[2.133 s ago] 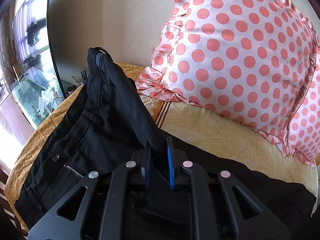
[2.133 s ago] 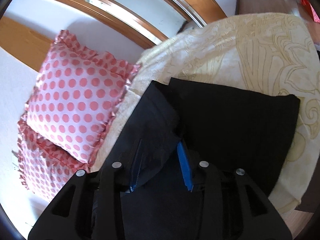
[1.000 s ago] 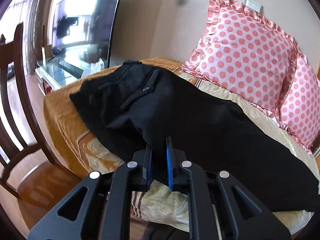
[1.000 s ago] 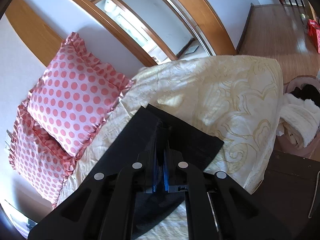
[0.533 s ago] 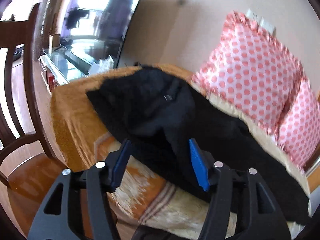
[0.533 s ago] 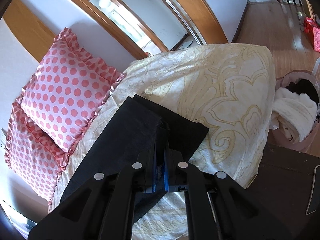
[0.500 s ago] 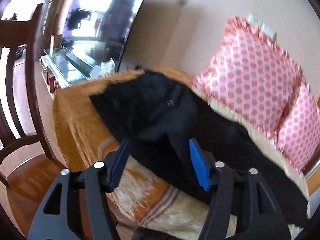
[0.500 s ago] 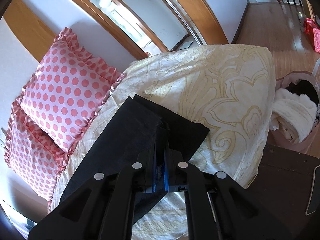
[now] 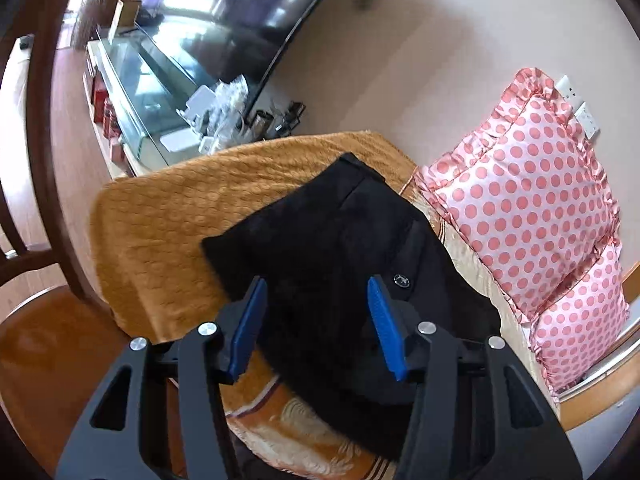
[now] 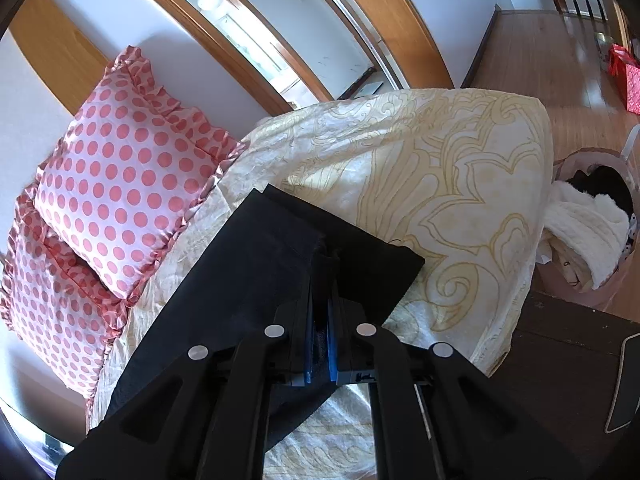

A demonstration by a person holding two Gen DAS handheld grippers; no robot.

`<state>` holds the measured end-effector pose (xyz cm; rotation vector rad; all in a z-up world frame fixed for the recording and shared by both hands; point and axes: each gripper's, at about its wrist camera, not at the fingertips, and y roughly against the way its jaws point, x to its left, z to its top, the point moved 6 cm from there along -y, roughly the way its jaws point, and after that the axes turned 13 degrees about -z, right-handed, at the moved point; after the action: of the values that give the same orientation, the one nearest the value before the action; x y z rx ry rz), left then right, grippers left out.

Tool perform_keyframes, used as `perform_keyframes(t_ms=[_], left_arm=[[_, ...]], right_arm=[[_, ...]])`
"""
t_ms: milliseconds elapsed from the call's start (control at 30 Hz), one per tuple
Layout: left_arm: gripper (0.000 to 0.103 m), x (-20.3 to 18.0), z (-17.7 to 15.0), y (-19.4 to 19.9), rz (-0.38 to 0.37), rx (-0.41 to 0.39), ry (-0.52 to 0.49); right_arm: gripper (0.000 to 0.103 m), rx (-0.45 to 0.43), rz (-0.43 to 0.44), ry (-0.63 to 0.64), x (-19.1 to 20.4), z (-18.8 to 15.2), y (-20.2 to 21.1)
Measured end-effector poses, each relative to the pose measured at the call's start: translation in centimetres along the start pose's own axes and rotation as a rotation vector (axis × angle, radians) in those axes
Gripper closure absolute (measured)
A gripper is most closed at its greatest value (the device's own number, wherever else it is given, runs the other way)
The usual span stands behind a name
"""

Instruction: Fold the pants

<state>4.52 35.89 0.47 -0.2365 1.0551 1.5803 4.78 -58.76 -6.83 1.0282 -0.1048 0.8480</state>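
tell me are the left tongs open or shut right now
Open. The left tongs have their blue pads spread wide apart, with the black pants lying on the bed between and beyond them, not pinched.

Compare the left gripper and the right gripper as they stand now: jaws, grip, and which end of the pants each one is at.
The left gripper has its jaws spread wide and holds nothing; the right gripper is shut on the pants. The left gripper hangs over the waist end, near the button; the right gripper pinches the leg end. Both have blue pads and black frames, and both are over the same black pants on the bed.
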Motion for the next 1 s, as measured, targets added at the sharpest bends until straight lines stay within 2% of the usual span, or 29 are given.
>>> perform_keyframes(t_ms=[267, 367, 500, 600, 667, 733, 867, 1000], left_arm=[[0.059, 1.3, -0.5, -1.0, 0.056, 0.031, 0.043], [0.061, 1.2, -0.7, -1.2, 0.08, 0.035, 0.022], [0.084, 1.3, -0.4, -1.2, 0.14, 0.032, 0.011], [0.092, 1.2, 0.3, -0.3, 0.147, 0.018, -0.009], [0.092, 1.0, 1.1, 0.9, 0.173, -0.006, -0.039], [0.092, 1.2, 1.5, 1.6, 0.167, -0.005, -0.045], [0.09, 2.7, 0.7, 0.4, 0.204, 0.081, -0.071], [0.086, 2.5, 0.3, 0.0, 0.238, 0.087, -0.138]], right_arm=[[0.097, -0.003, 0.0, 0.011, 0.4, 0.1, 0.0], [0.097, -0.002, -0.004, 0.019, 0.4, 0.1, -0.1], [0.097, -0.006, -0.005, 0.024, 0.5, 0.1, -0.4], [0.097, -0.015, 0.008, 0.023, 0.7, 0.5, -0.4], [0.097, -0.031, 0.021, 0.027, 0.9, 1.0, -0.1], [0.097, -0.044, 0.016, 0.039, 1.1, 1.1, 0.2], [0.097, -0.021, -0.008, 0.036, 0.4, 0.5, -0.7], [0.097, -0.029, -0.008, 0.038, 0.1, 0.2, -0.6]])
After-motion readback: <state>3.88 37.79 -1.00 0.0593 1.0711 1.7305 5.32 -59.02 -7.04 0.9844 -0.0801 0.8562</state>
